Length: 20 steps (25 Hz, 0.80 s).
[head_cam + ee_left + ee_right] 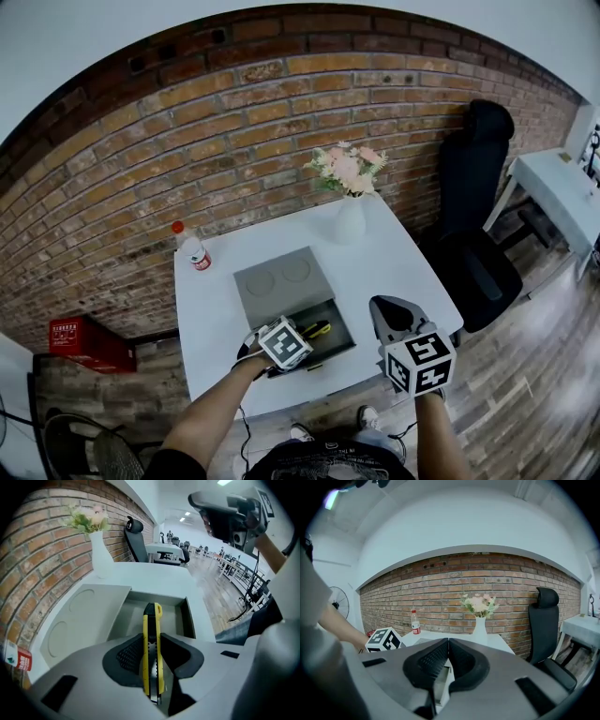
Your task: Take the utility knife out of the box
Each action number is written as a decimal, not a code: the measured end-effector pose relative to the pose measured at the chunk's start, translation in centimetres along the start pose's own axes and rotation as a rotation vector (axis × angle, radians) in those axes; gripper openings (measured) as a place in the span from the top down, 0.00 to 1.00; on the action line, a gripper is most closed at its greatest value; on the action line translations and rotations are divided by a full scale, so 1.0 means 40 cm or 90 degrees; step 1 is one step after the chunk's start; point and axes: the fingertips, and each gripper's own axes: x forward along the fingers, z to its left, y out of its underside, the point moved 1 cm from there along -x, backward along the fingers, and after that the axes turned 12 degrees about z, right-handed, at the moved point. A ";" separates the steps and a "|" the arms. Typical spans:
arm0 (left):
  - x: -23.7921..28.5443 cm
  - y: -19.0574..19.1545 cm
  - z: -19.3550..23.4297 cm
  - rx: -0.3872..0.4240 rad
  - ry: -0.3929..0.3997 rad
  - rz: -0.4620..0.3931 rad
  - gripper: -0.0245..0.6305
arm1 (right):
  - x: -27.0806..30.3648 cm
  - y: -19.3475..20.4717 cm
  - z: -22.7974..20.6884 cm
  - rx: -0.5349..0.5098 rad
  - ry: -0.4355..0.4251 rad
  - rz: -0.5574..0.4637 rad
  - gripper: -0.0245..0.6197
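Observation:
A yellow and black utility knife [152, 639] stands pinched between the dark pads of my left gripper [152, 657], which is shut on it. The knife hangs just above the open grey box [185, 617], whose flat lid [84, 616] lies to the left. In the head view the left gripper [302, 341] sits over the box's tray [343, 326] with the knife's yellow end [320, 329] sticking out. My right gripper [395, 311] hovers off to the right of the box, and its jaws [448, 656] are shut with nothing between them.
On the white table [394, 267], a white vase of flowers [349, 220] stands at the back behind the box and a water bottle with a red cap [192, 248] at the back left. A black office chair [478, 225] is to the right, a red crate [80, 337] on the floor at left.

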 end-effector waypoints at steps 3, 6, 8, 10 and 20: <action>-0.032 -0.012 0.009 -0.020 -0.020 -0.022 0.77 | 0.010 -0.010 0.004 -0.008 -0.017 -0.002 0.93; -0.059 -0.018 0.006 -0.059 -0.015 -0.051 0.77 | 0.017 -0.020 0.009 -0.016 -0.035 -0.006 0.93; -0.089 -0.031 0.011 -0.081 -0.027 -0.081 0.77 | 0.021 -0.027 0.009 -0.020 -0.047 -0.009 0.93; -0.121 -0.045 0.023 -0.099 -0.050 -0.113 0.77 | 0.025 -0.032 0.009 -0.022 -0.056 -0.011 0.93; -0.306 -0.056 0.094 -0.223 -0.163 -0.249 0.77 | 0.035 -0.068 0.019 -0.045 -0.106 -0.024 0.93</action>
